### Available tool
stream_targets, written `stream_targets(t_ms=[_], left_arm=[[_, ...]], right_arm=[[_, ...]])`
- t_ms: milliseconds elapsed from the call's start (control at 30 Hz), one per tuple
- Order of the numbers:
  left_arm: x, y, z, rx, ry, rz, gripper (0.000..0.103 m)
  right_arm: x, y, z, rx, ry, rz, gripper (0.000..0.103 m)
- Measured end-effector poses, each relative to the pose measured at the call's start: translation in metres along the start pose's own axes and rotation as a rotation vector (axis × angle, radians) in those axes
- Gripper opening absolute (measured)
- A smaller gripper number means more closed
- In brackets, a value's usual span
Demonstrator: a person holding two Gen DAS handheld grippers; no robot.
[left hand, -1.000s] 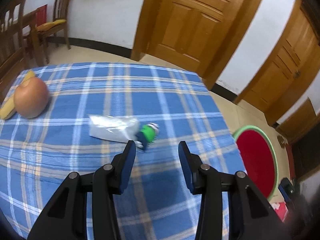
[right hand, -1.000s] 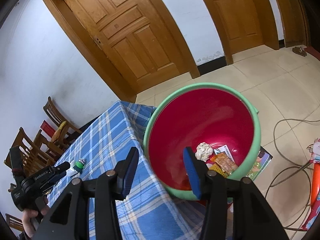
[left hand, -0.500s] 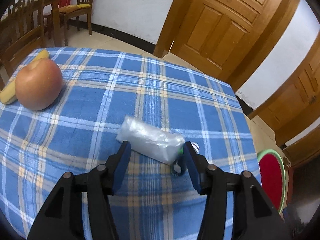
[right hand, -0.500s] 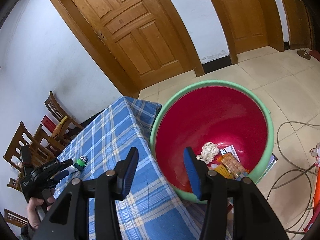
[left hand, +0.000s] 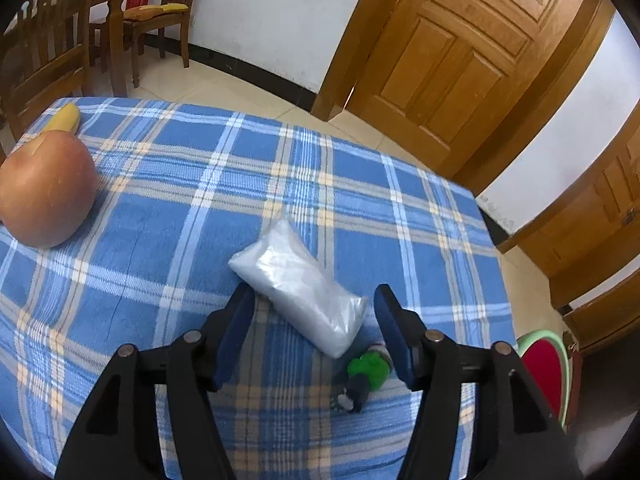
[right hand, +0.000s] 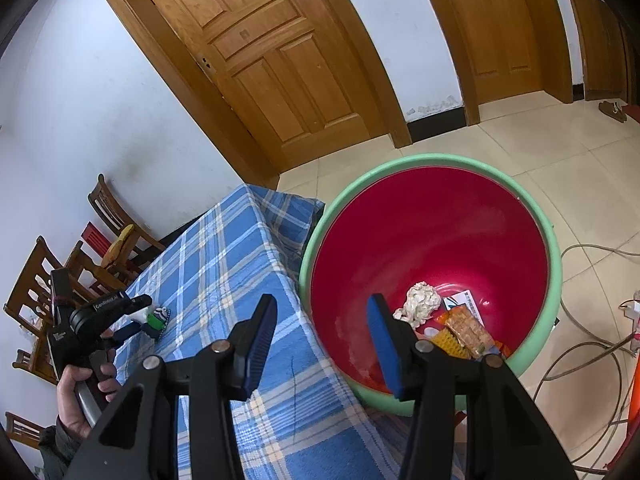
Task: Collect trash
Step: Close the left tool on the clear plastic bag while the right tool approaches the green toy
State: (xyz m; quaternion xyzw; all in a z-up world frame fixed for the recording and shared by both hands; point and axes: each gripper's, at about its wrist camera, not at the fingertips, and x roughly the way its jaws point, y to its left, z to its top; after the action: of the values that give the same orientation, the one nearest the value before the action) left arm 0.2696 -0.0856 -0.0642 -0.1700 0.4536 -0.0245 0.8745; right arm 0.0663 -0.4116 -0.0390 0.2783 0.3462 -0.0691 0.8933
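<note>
A clear plastic bag (left hand: 298, 285) lies on the blue plaid tablecloth (left hand: 256, 184), with a small green-and-dark piece of trash (left hand: 366, 372) just beside it. My left gripper (left hand: 316, 336) hovers over the near end of the bag. Its jaws are opening; the bag and the green piece lie between them, untouched by the pads. My right gripper (right hand: 322, 344) stands open and holds nothing, above the rim of the red basin with a green rim (right hand: 554, 256). Crumpled paper (right hand: 418, 304) and wrappers (right hand: 464, 330) lie in the basin.
An apple (left hand: 44, 192) and a banana (left hand: 66, 118) sit at the table's far left. Wooden chairs (left hand: 48, 40) stand behind the table. Wooden doors (right hand: 260, 60) line the wall. Cables (right hand: 592, 344) trail on the tiled floor right of the basin.
My left gripper has moved over the plastic bag, rolled, and its jaws have spread wider around it. The right gripper stays over the basin.
</note>
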Motion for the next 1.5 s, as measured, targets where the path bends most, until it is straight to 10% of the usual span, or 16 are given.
stream_targets(t_ms=[600,1500], left_arm=[[0.009,-0.004,0.003,0.081,0.007,0.034,0.047],[-0.066,0.063,-0.023,0.179,-0.065,-0.011,0.047]], right_arm=[[0.004,0.006,-0.003,-0.016,0.020,0.011,0.050],[0.040,0.122,-0.024,-0.210,0.106,0.080,0.050]])
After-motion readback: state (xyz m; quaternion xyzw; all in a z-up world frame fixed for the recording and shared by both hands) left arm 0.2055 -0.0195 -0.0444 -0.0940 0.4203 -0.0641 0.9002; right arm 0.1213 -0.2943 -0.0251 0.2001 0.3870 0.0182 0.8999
